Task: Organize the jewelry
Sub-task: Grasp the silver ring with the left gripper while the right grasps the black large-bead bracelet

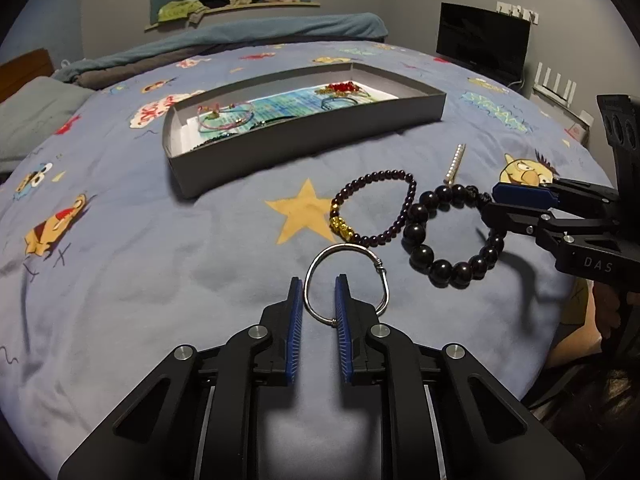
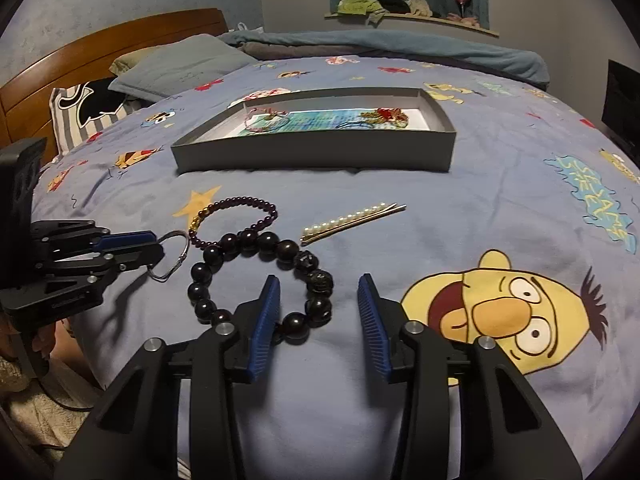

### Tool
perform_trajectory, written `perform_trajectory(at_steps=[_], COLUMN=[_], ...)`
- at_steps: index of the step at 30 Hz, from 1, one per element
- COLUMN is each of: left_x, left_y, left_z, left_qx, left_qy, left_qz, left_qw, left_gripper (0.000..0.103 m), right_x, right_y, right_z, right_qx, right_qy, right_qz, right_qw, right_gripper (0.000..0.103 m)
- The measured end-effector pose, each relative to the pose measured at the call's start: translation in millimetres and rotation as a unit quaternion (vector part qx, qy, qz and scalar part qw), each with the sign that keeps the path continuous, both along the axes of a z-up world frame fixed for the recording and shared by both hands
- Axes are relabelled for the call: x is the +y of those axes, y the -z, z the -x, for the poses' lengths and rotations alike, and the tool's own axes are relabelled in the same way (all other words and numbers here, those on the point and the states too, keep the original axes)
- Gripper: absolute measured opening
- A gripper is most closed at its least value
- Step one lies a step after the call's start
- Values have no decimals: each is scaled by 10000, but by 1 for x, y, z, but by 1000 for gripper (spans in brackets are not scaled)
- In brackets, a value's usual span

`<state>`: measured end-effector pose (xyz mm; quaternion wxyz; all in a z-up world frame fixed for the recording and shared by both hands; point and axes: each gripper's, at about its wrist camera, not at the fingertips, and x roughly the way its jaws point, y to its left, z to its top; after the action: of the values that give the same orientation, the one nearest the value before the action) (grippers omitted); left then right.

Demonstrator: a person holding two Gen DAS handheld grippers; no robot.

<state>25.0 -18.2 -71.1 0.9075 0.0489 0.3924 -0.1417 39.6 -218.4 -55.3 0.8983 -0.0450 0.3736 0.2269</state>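
A silver bangle [image 1: 347, 280] lies on the bed, its left rim between the partly open fingers of my left gripper [image 1: 319, 286]; the pads do not touch it. In the right wrist view the bangle [image 2: 173, 258] sits at my left gripper's tips [image 2: 154, 246]. A large black bead bracelet [image 1: 448, 236] [image 2: 260, 276] lies to its right, with my open right gripper [image 2: 318, 284] straddling its near right side. A dark purple bead bracelet with gold charm [image 1: 374, 208] [image 2: 236, 216] and a pearl hairpin [image 1: 454, 164] [image 2: 352, 218] lie beyond. A grey box [image 1: 304, 148] [image 2: 316, 156] holds several bracelets.
The blue cartoon bedspread [image 1: 160, 260] covers the bed. Pillows [image 2: 176, 64] and a wooden headboard [image 2: 120, 36] are at the far left. A black monitor [image 1: 482, 36] stands beyond the bed's right edge. A shelf with clothes [image 2: 384, 8] is on the back wall.
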Motion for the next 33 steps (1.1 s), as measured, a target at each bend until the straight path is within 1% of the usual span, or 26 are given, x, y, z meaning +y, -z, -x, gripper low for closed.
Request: perform_trajectory(at_steps=[5, 11, 14, 17, 19, 20, 22, 28, 33], left_x=[1, -2, -2, -2, -3, -3, -2, -2, -1], left_y=[4, 10, 11, 11, 10, 10, 9, 4, -3], left_z=[-7, -11, -12, -11, -10, -9, -8, -3, -2], left_qx=[69, 85, 96, 73, 37, 25, 17, -47, -110], left_qy=[-50, -33, -32, -35, -55, -56, -60, -31, -2], left_qz=[53, -30, -18, -45, -92, -109, -117, -165, -108], left_qw=[10000, 10000, 9999, 10000, 9999, 9999, 9999, 9998, 9999], left_gripper=[15, 15, 15, 15, 11, 7, 5, 5, 4], right_x=[2, 5, 5, 6, 6, 5, 2, 0, 1], right_y=[4, 7, 9, 10, 9, 8, 7, 0, -12], right_z=[-2, -5, -6, -4, -3, -2, -2, 2, 4], right_qx=[65, 52, 64, 20, -10, -47, -42, -163, -377], right_qy=[-22, -31, -23, -27, -27, -6, 14, 17, -8], right_qz=[-1, 42, 58, 112, 132, 134, 71, 15, -40], right_qw=[10000, 10000, 10000, 9999, 9999, 9999, 10000, 9999, 9993], right_gripper=[35, 34, 28, 24, 22, 15, 15, 15, 15])
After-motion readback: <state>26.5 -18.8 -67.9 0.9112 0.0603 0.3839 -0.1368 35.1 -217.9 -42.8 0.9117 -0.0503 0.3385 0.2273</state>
